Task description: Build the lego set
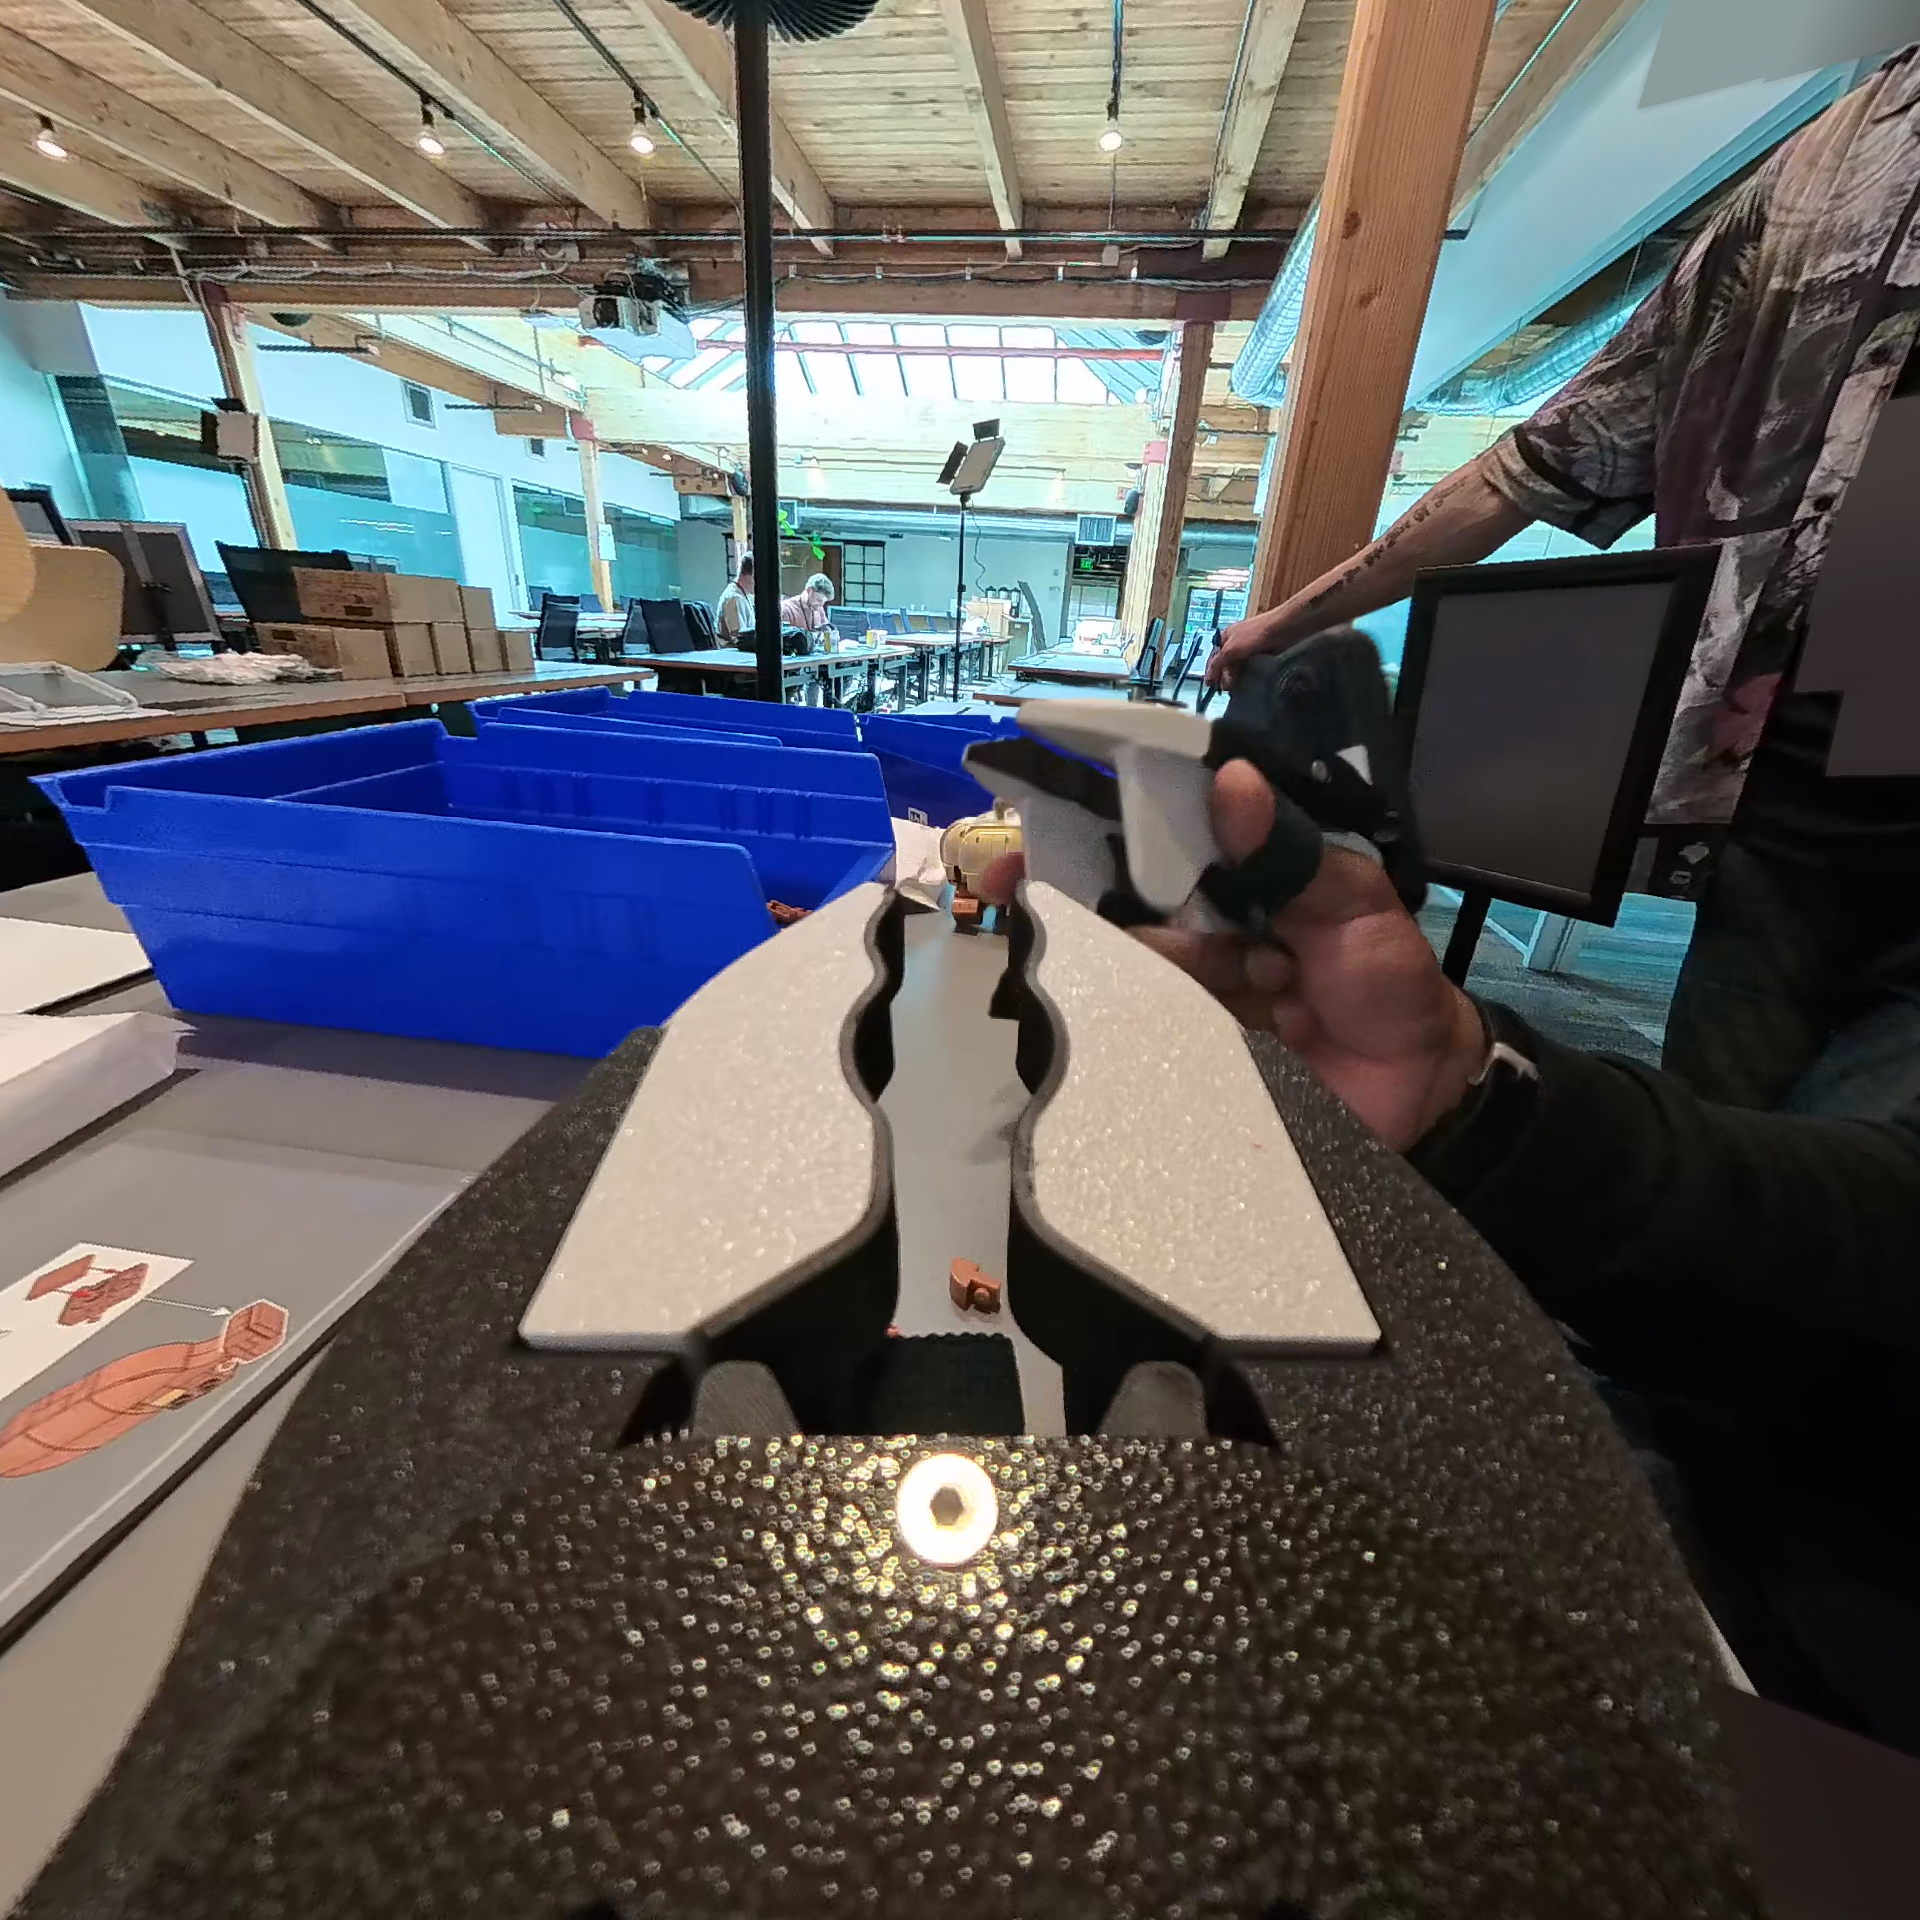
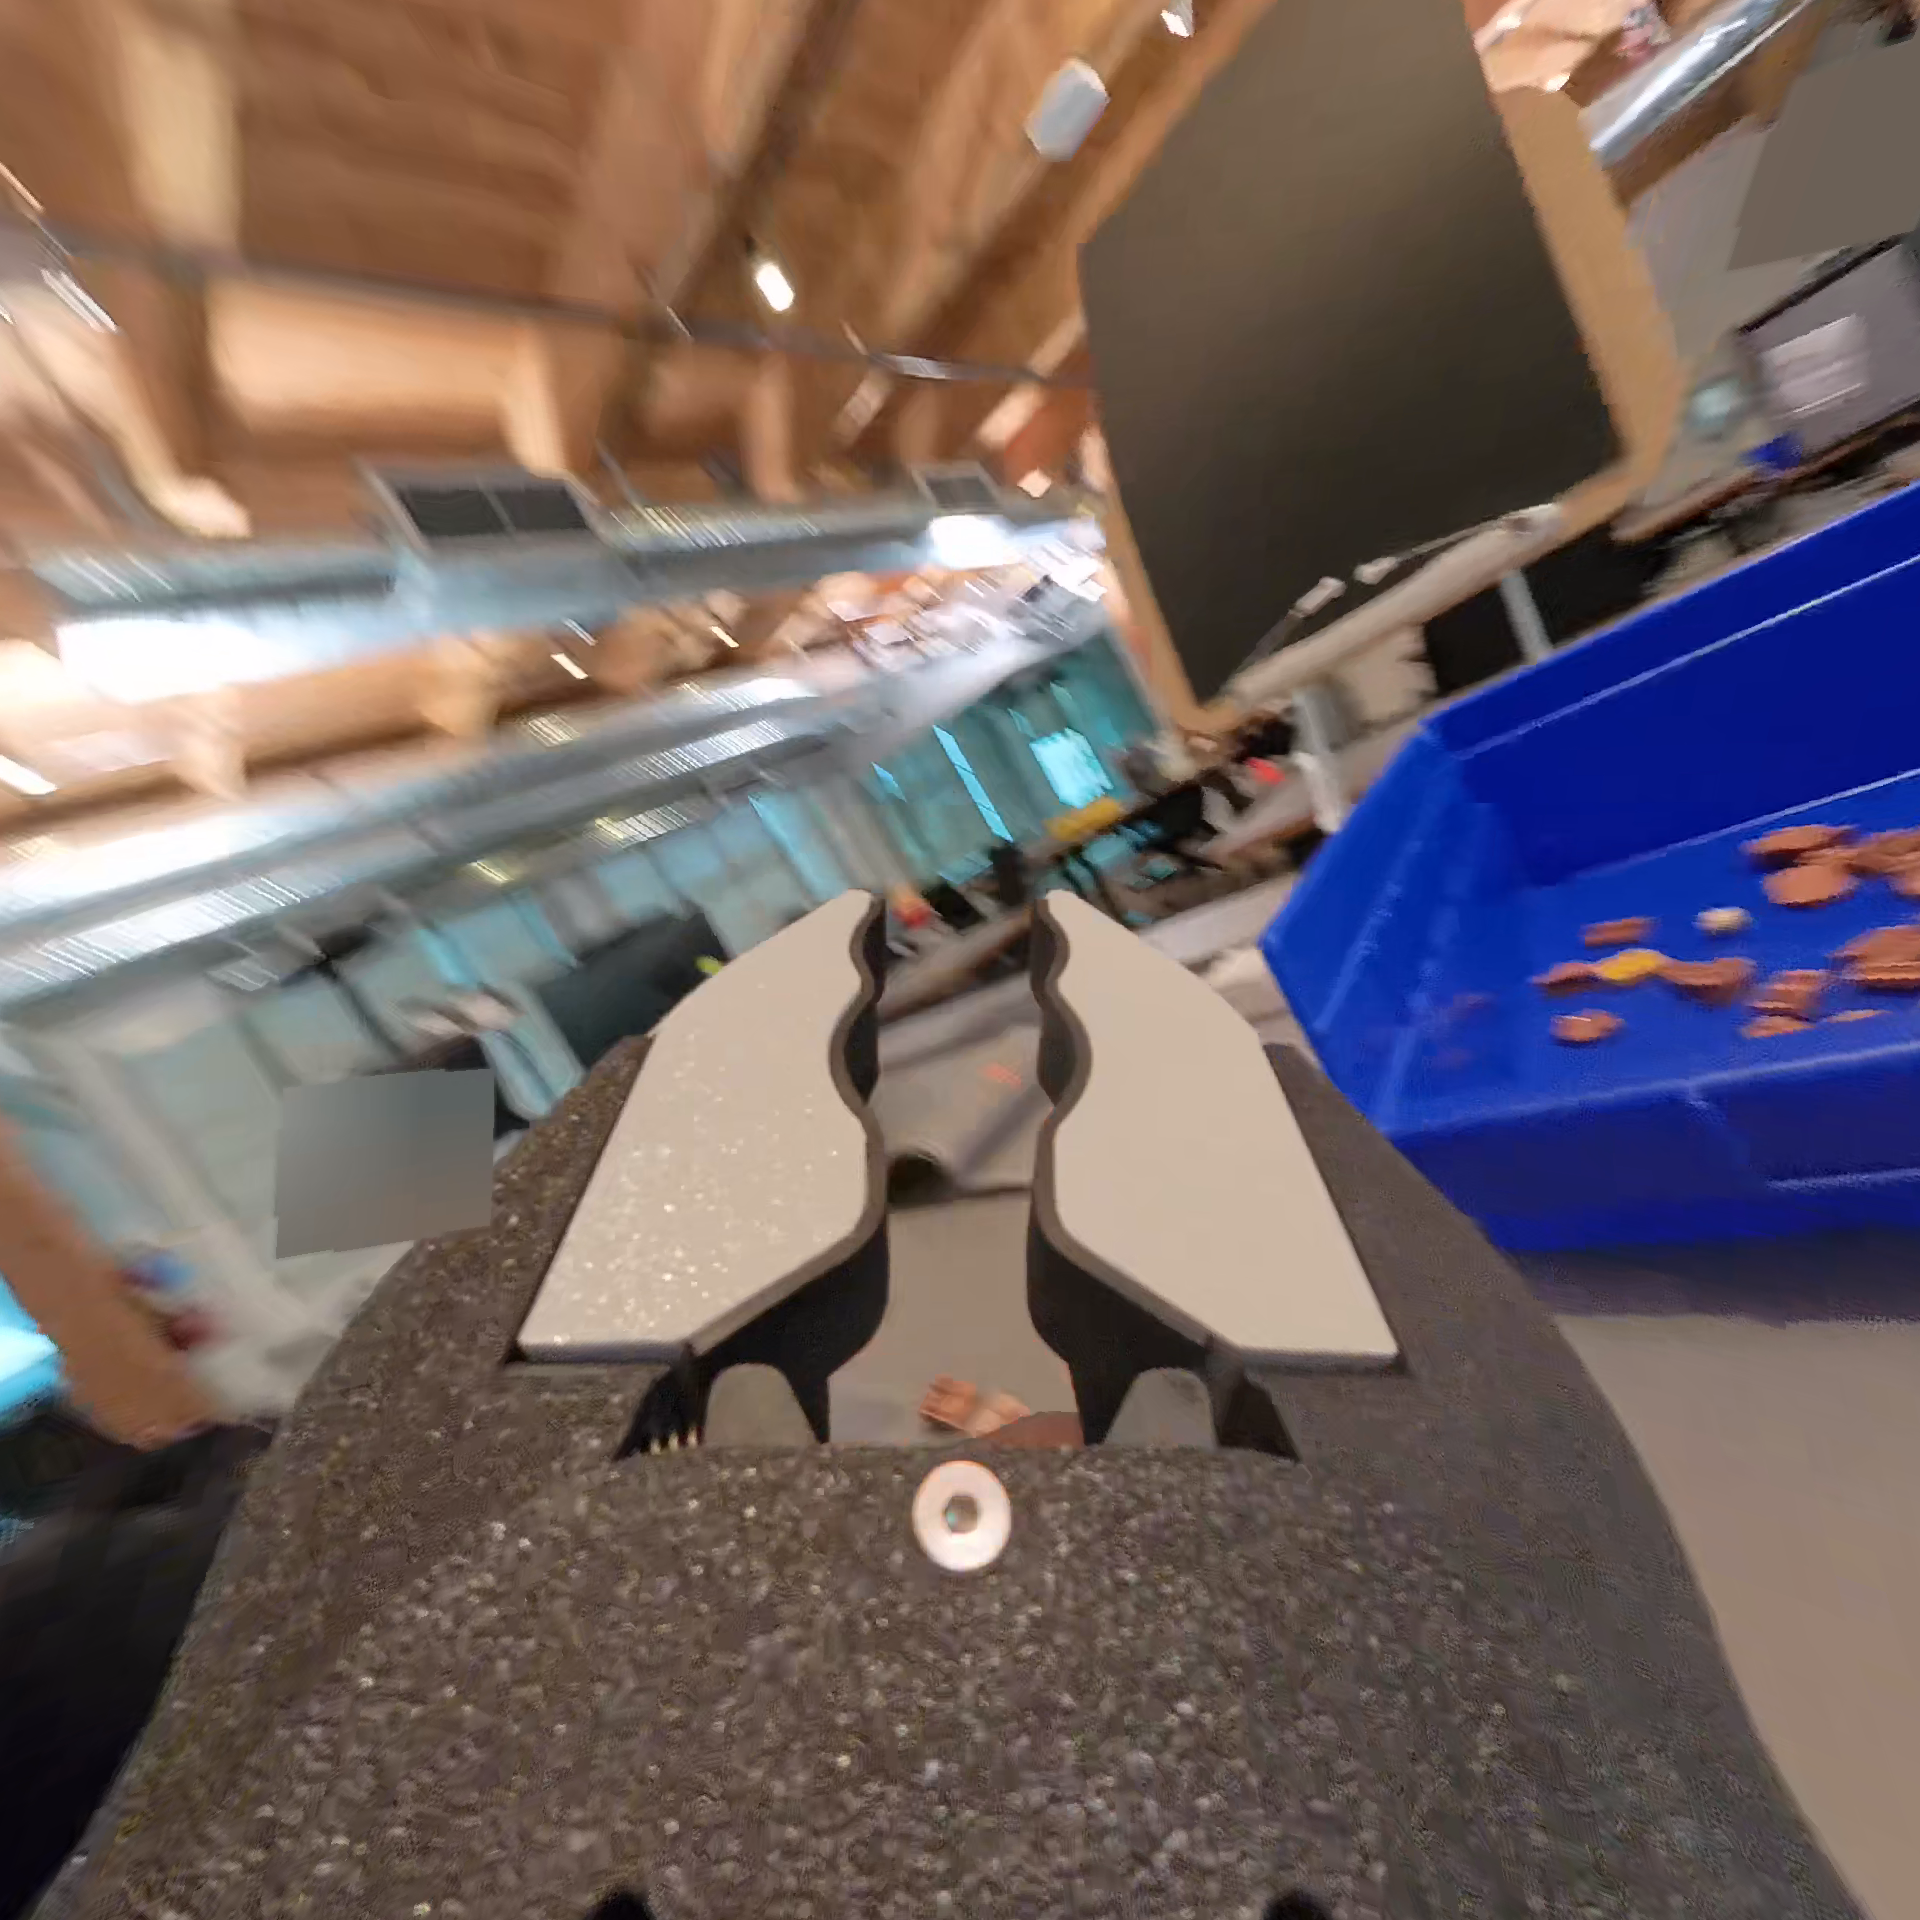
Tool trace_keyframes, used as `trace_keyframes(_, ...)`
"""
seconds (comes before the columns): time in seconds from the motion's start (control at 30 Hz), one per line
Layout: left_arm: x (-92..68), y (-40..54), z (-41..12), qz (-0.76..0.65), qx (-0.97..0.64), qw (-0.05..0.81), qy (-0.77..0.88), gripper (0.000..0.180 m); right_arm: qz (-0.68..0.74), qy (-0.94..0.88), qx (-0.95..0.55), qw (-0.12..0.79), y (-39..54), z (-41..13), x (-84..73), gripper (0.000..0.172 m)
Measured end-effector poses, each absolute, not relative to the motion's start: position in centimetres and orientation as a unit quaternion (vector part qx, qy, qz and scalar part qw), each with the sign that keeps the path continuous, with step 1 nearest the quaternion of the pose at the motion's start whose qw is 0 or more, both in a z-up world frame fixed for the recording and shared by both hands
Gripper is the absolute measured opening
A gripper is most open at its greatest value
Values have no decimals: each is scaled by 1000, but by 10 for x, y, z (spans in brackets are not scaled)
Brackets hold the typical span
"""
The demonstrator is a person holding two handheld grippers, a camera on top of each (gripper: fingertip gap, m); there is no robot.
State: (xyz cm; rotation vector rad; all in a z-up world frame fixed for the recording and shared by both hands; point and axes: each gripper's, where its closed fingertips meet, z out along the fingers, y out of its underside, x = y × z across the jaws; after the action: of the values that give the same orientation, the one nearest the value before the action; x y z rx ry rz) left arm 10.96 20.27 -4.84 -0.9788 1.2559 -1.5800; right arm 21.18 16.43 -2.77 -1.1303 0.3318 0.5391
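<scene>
Item: small brown plastic piece (image 1: 974,1285) on grey surface (image 1: 312,1164), lying below my left tongs (image 1: 954,920). Light, rigid, likely slippery; pinch its flat sides. Left and right tongs (image 2: 958,920) both slightly parted, empty.

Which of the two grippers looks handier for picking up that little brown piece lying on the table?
Probably the left gripper: its open, empty fingers frame the brown piece on the grey table. The right gripper, also open and empty, is raised and tilted, aimed past the blue bin.

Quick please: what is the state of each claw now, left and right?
Left claw: open, holding nothing.
Right claw: open, holding nothing.
</scene>
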Motion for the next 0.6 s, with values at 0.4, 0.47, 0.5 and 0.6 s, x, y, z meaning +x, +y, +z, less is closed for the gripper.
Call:
trace_keyframes(0.4,110,202,-49,-634,-393,433,506,19,424,163,-380,806,136,-4,227,46)
trace_keyframes(0.47,110,202,-49,-634,-393,433,506,19,409,170,-378,813,135,-6,230,17)
trace_keyframes(0.5,110,202,-49,-634,-393,433,506,19,398,177,-379,817,134,-8,232,0)
trace_keyframes(0.6,110,202,-49,-634,-393,434,505,19,395,175,-381,817,134,-8,232,0)
